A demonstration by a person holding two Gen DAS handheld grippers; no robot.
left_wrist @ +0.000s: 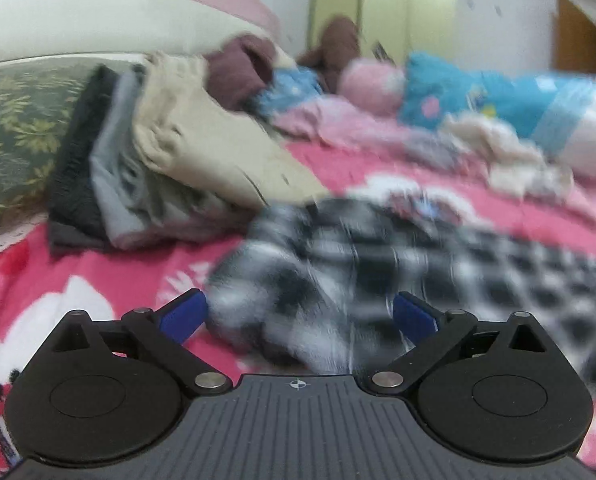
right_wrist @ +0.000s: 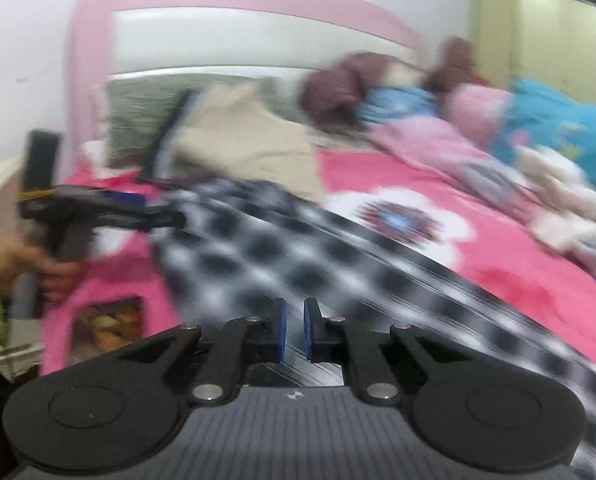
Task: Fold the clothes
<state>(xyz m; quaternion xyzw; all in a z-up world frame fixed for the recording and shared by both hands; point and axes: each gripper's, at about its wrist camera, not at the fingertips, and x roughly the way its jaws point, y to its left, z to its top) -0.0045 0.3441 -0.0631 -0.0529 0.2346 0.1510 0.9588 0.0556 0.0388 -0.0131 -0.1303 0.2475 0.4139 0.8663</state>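
Checked black-and-white garment sprawls across the pink bed, soft, light and floppy. Right gripper fingers pinch its edge; left gripper fingers are spread around bunched cloth. Corners look best to grasp.

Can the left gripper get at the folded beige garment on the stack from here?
Probably yes, once freed. The left gripper is open around the black-and-white checked cloth; the folded beige garment lies beyond, top of the stack, nothing covering it.
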